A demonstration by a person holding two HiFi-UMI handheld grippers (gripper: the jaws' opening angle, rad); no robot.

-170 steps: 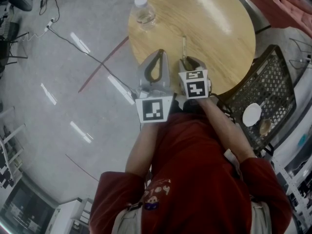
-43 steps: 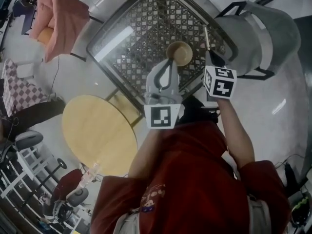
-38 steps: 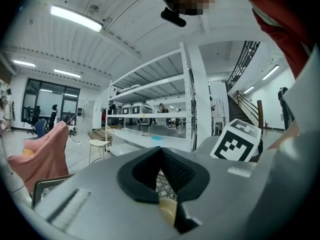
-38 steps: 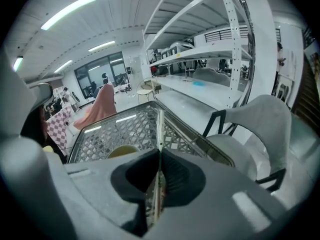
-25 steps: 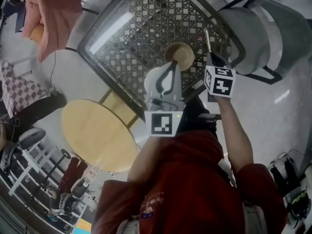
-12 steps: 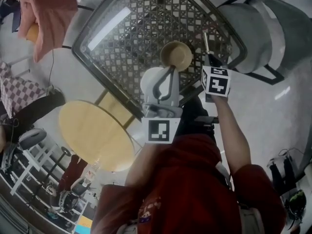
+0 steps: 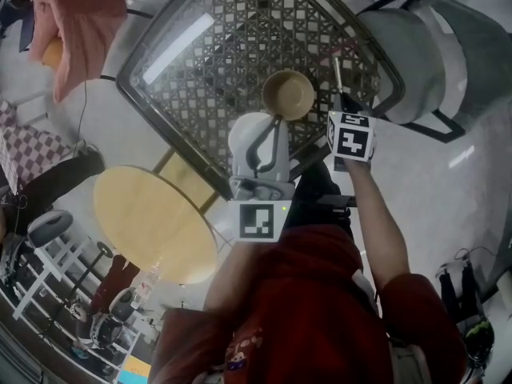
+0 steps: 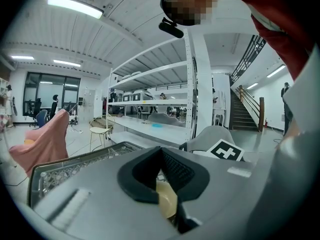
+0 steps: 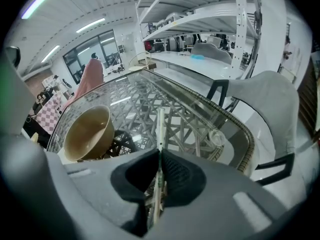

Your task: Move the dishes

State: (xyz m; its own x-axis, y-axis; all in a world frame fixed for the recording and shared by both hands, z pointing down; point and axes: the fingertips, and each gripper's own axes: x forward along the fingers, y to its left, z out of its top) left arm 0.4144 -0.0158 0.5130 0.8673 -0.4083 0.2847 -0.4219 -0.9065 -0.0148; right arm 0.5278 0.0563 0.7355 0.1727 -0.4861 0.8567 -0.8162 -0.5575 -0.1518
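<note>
A tan bowl (image 7: 288, 94) (image 9: 87, 131) stands upright on the glass lattice table (image 7: 200, 46) (image 9: 200, 119). Beside it lies a white plate (image 7: 240, 138), partly hidden under my left gripper. My left gripper (image 7: 278, 120) (image 8: 161, 151) is shut, with its tips over the bowl's near rim. A bit of the bowl's cream surface (image 8: 167, 199) shows below the pads; I cannot tell if they touch. My right gripper (image 7: 340, 102) (image 9: 160, 154) is shut on a thin pale stick (image 7: 336, 74) (image 9: 159, 129), which points over the table to the right of the bowl.
A grey shell chair (image 7: 416, 46) (image 9: 265, 109) stands at the table's far right corner. A round wooden table (image 7: 152, 222) sits to the near left. A pink cloth (image 7: 76, 22) (image 8: 45, 144) hangs over a seat at the far left.
Both grippers have come lower toward the glass table. The left one now covers more of the white plate. The stick stays in the right jaws; the bowl has not moved.
</note>
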